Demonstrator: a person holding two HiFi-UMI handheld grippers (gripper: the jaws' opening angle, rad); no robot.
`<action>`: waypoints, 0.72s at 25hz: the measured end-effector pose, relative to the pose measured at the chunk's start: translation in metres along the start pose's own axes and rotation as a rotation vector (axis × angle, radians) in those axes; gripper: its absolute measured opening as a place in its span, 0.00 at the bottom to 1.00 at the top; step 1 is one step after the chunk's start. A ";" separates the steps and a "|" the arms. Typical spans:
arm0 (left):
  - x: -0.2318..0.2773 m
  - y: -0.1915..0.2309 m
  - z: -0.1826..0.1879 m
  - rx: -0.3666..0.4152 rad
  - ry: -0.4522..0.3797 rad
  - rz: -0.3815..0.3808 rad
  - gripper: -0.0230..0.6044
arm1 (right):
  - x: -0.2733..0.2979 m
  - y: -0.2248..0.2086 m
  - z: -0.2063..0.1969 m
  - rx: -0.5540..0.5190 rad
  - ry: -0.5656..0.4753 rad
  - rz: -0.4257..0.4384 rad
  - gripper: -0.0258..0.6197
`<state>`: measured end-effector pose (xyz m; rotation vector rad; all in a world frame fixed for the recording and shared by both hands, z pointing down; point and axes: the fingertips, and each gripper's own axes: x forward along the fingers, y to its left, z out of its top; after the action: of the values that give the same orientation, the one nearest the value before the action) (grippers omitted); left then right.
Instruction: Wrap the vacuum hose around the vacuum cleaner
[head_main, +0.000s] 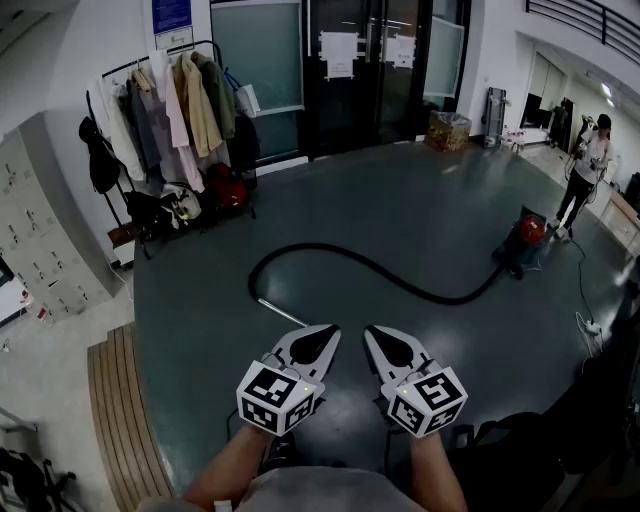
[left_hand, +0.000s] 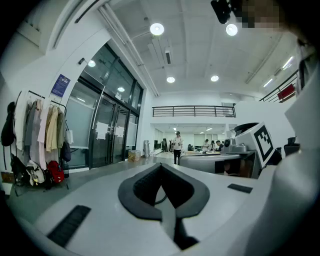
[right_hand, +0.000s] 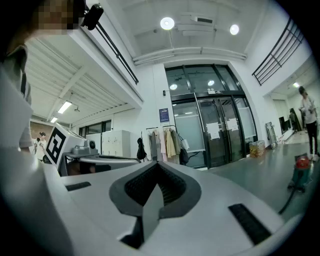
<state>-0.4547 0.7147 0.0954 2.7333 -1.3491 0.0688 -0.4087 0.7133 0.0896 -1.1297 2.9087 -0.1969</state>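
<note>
**Vacuum hose (head_main: 310, 245), black and flexible: location and approach**

1. Layout. The hose lies loose on the grey-green floor (head_main: 400, 200), ahead of both grippers and well apart from them. None of it is wrapped yet.
2. Left end. The hose ends in a thin silver metal wand (head_main: 282, 311), which lies just ahead of the left gripper (head_main: 333, 332) and is the nearest part of the hose to either gripper.
3. Long axis. From the wand the hose arcs away, then runs in an S-curve across the floor from left to right.
4. Left gripper (left_hand: 161, 166). Its jaws are fully together with nothing between them. It is held level.
5. Right gripper (head_main: 369, 332). Its own view (right_hand: 157, 165) shows the jaws likewise pressed together and empty, held level.
6. Right end. The hose joins the red-topped canister vacuum cleaner (head_main: 527, 238), which stands far off on the right gripper's side. It also appears at the right edge of the right gripper view (right_hand: 301, 172).
7. Assessment. The left gripper is better placed for the wand end. The cleaner is out of reach of both, so the hose probably has to be carried rightward to it.
8. Markings. A blue wall sign (head_main: 171, 14) and paper sheets (head_main: 338, 52) on the glass doors (head_main: 350, 90) are too small to read. No brand is legible on the cleaner.
</note>
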 end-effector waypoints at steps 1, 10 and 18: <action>0.000 0.000 0.000 0.000 -0.001 0.000 0.05 | 0.000 0.000 0.000 -0.001 0.000 -0.001 0.05; -0.004 0.001 -0.001 -0.004 0.003 0.002 0.05 | 0.002 0.005 0.001 0.006 -0.006 0.006 0.05; 0.000 -0.006 -0.006 -0.004 0.011 0.015 0.05 | -0.006 -0.002 -0.006 0.002 0.010 0.013 0.05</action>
<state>-0.4500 0.7193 0.1013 2.7161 -1.3658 0.0822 -0.4033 0.7171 0.0954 -1.1125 2.9226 -0.2055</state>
